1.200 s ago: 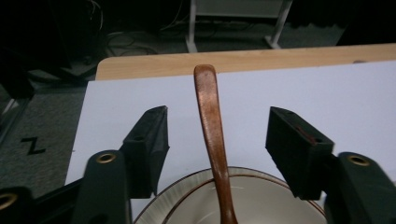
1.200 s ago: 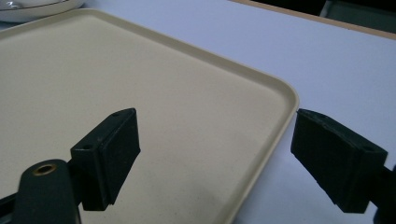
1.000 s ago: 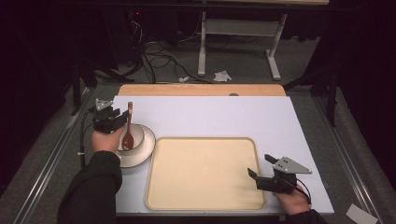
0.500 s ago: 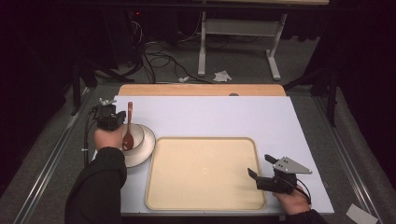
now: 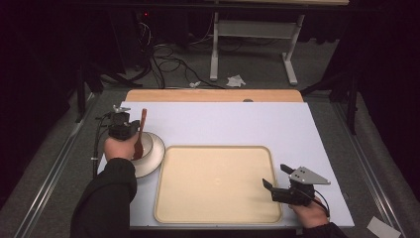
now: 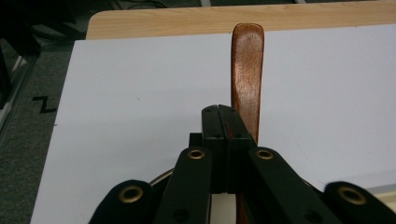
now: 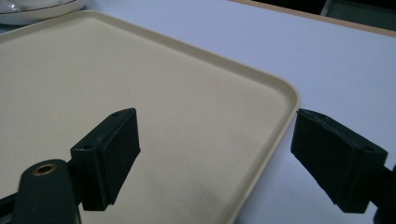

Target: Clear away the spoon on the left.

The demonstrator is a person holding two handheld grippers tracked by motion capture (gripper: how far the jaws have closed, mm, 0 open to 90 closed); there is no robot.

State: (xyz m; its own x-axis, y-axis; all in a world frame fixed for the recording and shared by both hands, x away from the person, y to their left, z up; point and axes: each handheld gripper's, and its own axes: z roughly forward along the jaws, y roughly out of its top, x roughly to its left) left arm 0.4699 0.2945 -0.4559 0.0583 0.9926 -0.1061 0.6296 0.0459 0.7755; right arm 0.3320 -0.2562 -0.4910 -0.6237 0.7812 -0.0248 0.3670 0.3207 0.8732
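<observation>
Left gripper has just been closing and now my jaws are pinched on the handle of the wooden spoon, whose bowl end sits in the white bowl at the table's left edge beside the beige tray. I'd check the handle sits square between the pads, since in the left gripper view it runs slightly off to one side, then lift straight up so the bowl isn't dragged. Left forearm reaches forward with the gripper roughly level over the bowl; right gripper hangs jaws wide and empty over the tray's near right corner.
</observation>
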